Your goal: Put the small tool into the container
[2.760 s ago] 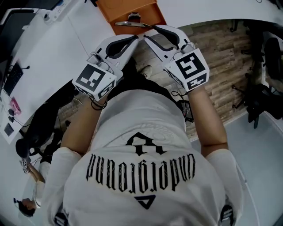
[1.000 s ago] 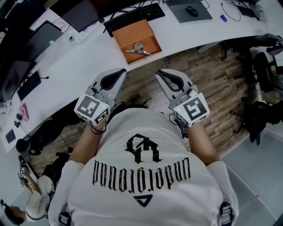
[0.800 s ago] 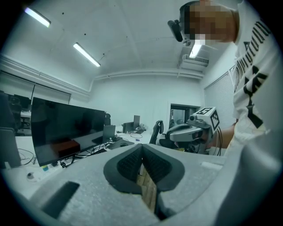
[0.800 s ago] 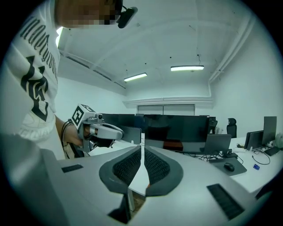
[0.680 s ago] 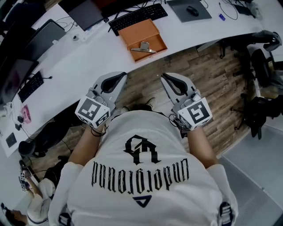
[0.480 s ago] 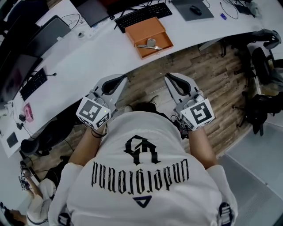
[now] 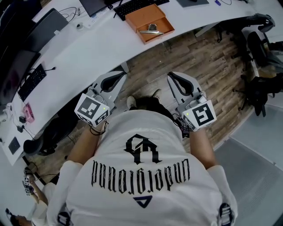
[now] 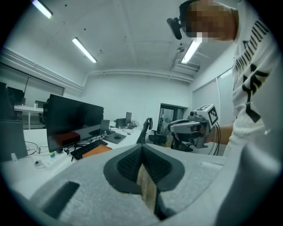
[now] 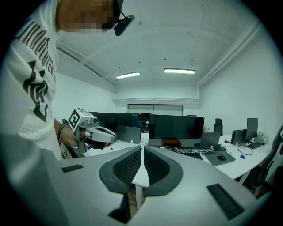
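An orange open container (image 7: 142,16) sits on the white desk (image 7: 88,48) at the top of the head view, with the small silver tool (image 7: 151,30) lying inside it. Both grippers hang in front of the person's torso, over the wooden floor and well short of the desk. My left gripper (image 7: 121,73) (image 8: 142,148) is shut with nothing in it. My right gripper (image 7: 170,74) (image 9: 142,148) is shut too, its pads meeting at the tips, and holds nothing. Past the left jaws, in the left gripper view, a sliver of the container (image 8: 95,151) shows.
A black keyboard (image 7: 132,5) lies behind the container, and another keyboard (image 7: 33,81) lies at the desk's left end. Dark monitors (image 9: 177,130) stand along the desk. Office chairs (image 7: 258,44) stand at the right. Wooden floor (image 7: 199,57) lies between the person and the desk.
The person has stepped back from the desk, so the container has slid toward the top of the head view. Both grippers came away with the body, still shut; the tool stays in the container.
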Demonstrator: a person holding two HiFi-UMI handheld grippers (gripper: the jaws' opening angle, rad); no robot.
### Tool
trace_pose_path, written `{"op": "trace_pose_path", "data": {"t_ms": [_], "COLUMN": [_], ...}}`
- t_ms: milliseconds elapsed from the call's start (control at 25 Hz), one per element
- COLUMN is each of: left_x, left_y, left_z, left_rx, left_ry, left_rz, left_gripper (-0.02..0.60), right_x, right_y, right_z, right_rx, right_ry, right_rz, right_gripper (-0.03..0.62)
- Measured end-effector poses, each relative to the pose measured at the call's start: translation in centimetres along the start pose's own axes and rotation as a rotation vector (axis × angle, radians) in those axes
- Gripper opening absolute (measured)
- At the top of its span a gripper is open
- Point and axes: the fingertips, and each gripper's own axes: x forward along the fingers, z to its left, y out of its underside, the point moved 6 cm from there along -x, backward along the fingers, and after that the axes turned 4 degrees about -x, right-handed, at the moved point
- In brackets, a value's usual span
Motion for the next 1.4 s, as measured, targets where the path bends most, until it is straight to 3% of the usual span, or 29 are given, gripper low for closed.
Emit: {"op": "trace_pose_path", "data": {"t_ms": [440, 800, 1400], "left_x": [-0.1, 2.3, 4.0], "left_y": [0.4, 1.2, 4.4], "left_z": [-5.8, -14.5, -26.4], "left_rx": [0.007, 0.019, 0.007], "left_ry": [-0.013, -0.032, -0.074], "left_rz": [-0.017, -0.013, -0.032], "left_gripper": [0.014, 0.014, 0.014], "right_x": [-5.9, -13.2, -25.2], "right_y": [0.9, 5.2, 9.0], "right_z": [1.1, 2.0, 2.8], "right_rx": [-0.032, -0.035, -0.019], "right_ry": [-0.017, -0.094, -0.095], "right_rz": [-0.011, 0.025, -0.022], "right_gripper": [0.029, 0.029, 0.018]}}
